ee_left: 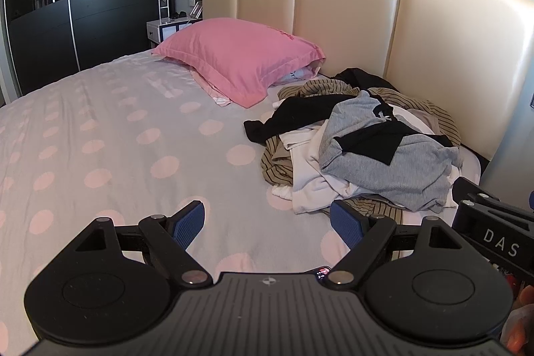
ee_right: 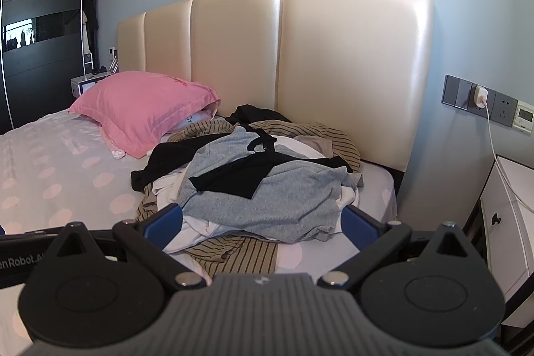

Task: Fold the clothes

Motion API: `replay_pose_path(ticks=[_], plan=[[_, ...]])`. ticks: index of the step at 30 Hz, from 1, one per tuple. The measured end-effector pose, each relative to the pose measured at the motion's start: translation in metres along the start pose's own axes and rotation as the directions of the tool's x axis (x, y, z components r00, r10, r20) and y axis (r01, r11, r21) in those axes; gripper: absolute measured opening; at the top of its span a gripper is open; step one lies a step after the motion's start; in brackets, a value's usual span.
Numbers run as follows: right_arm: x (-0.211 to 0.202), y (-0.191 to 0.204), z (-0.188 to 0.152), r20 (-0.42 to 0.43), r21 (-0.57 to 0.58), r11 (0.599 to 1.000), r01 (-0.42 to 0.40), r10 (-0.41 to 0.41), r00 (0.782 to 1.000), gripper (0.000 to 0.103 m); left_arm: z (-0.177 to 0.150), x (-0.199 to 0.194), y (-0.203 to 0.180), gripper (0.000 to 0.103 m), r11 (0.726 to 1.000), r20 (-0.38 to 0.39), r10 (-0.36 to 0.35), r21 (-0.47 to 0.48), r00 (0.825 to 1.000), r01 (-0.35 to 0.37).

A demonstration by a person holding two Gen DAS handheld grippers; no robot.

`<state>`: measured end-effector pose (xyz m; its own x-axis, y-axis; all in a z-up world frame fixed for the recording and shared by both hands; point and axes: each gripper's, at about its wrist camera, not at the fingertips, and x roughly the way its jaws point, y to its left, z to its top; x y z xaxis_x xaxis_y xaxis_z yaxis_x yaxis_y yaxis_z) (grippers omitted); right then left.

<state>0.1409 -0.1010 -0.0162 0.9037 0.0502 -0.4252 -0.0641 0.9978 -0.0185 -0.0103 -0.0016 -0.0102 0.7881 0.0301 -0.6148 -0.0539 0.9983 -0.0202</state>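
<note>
One clothes pile (ee_right: 253,175), one pillow (ee_right: 143,109) (pink); two claws gaping.

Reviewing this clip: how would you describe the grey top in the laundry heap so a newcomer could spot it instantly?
Start at the cream padded headboard; below its right end a clothes pile sits beside the pink pillow. The grey top lies uppermost at the front, the only plain grey knit, crossed by a black garment, over white and striped pieces.

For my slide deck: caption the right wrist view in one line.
Right gripper, fingers open, poised before an unfolded clothes pile on the polka-dot bed beside a pink pillow.
</note>
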Motion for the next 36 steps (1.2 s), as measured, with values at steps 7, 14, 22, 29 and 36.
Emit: replay_pose_path(ticks=[7, 14, 22, 29, 36], plan=[[0.003, 0.001, 0.000, -0.011, -0.014, 1.000, 0.001, -0.001, 1.000, 0.102, 0.000, 0.003, 0.000, 0.082, 1.000, -0.006, 0.006, -0.003, 1.000, -0.006], [0.007, -0.004, 0.004, -0.028, -0.005, 0.998, -0.070, 0.069, 0.997, 0.102, -0.004, 0.005, 0.017, 0.082, 0.999, -0.017, -0.002, -0.038, 1.000, 0.001], [0.024, -0.002, 0.031, -0.093, -0.056, 0.977, -0.205, 0.199, 0.976, 0.102, 0.000, 0.002, 0.037, 0.082, 1.000, -0.011, 0.026, 0.001, 1.000, -0.026], [0.064, 0.000, 0.059, -0.028, -0.249, 0.942, -0.224, 0.224, 0.974, 0.102, 0.003, 0.007, 0.059, 0.082, 0.999, -0.021, 0.042, 0.021, 0.999, -0.041], [0.140, -0.002, 0.063, -0.129, -0.292, 0.926, -0.240, 0.211, 0.969, 0.100, -0.001, 0.020, 0.093, 0.082, 0.995, -0.041, 0.099, -0.022, 0.994, -0.100]])
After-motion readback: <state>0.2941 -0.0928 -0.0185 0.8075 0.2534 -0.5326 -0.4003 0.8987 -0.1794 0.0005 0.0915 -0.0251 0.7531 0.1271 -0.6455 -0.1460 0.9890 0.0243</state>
